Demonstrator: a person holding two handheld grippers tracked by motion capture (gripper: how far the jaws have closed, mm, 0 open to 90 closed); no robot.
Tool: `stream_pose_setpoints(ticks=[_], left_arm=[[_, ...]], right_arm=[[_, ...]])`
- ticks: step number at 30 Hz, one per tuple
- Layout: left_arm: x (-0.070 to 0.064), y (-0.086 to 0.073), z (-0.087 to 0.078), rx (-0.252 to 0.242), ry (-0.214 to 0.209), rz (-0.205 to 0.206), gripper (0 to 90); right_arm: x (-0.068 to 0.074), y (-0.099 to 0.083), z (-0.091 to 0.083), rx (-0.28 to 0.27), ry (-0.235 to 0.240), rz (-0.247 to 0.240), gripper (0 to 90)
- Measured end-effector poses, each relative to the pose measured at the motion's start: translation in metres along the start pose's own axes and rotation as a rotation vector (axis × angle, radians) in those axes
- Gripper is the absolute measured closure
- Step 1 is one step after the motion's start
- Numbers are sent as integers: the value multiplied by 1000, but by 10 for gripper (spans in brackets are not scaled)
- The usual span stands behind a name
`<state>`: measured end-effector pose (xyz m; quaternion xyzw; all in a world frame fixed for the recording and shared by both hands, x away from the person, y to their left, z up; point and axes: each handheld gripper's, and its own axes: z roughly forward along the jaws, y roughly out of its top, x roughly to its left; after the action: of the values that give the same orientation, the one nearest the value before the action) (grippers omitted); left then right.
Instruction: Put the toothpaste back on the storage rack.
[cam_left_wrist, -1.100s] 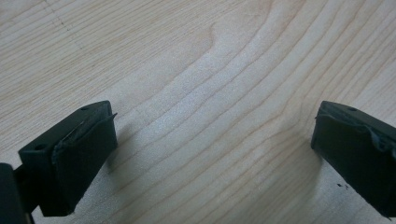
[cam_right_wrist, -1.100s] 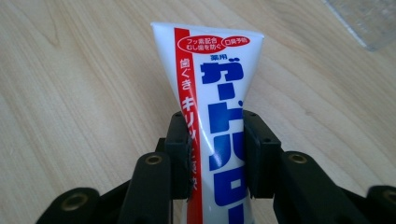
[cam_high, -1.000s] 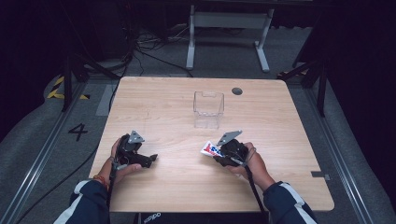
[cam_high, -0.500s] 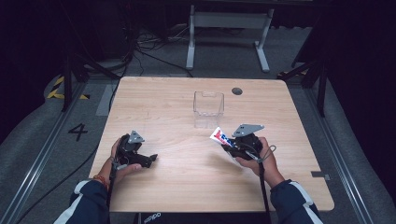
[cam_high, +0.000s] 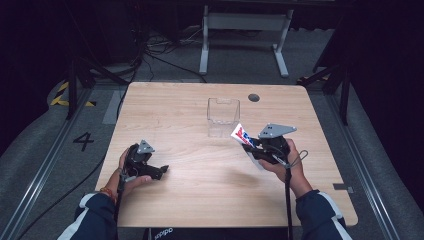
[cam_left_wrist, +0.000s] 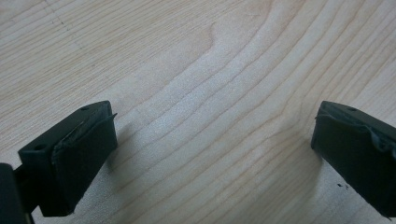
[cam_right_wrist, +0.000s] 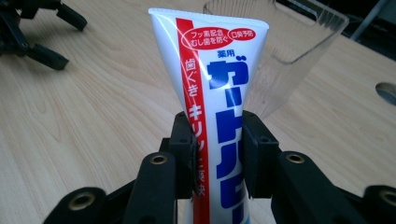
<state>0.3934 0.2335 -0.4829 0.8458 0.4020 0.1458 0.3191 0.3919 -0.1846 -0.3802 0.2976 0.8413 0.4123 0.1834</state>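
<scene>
My right gripper (cam_right_wrist: 217, 154) is shut on a white toothpaste tube (cam_right_wrist: 215, 88) with red and blue print, its flat crimped end pointing up and away. In the high view the tube (cam_high: 242, 135) is held off the table by the right gripper (cam_high: 250, 147), just right of a clear plastic container (cam_high: 223, 116). The same container (cam_right_wrist: 289, 37) stands right behind the tube in the right gripper view. My left gripper (cam_high: 161, 171) rests low at the front left, and its jaws stand wide apart over bare wood, the left gripper (cam_left_wrist: 210, 154) holding nothing.
The wooden table (cam_high: 190, 100) has a round cable hole (cam_high: 254, 97) near its far edge, right of the container. Beyond the table are a white metal stand (cam_high: 240, 22) and cables on a dark floor. The left gripper (cam_right_wrist: 32, 32) lies far left in the right gripper view.
The right gripper has lifted the toothpaste tube and carried it to the right and away from me, closer to the clear container. The left gripper has stayed in place.
</scene>
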Motion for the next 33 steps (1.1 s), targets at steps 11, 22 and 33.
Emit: stream_pose_setpoints(ticks=[11, 22, 33], left_arm=[[0, 0, 0, 0, 0, 0, 7], [0, 0, 0, 0, 0, 0, 7], [0, 0, 0, 0, -1, 2, 7]], right_arm=[[-10, 24, -8, -82, -7, 6, 699], [-20, 50, -5, -154, -17, -2, 700], [-28, 71, 6, -191, -21, -4, 702]])
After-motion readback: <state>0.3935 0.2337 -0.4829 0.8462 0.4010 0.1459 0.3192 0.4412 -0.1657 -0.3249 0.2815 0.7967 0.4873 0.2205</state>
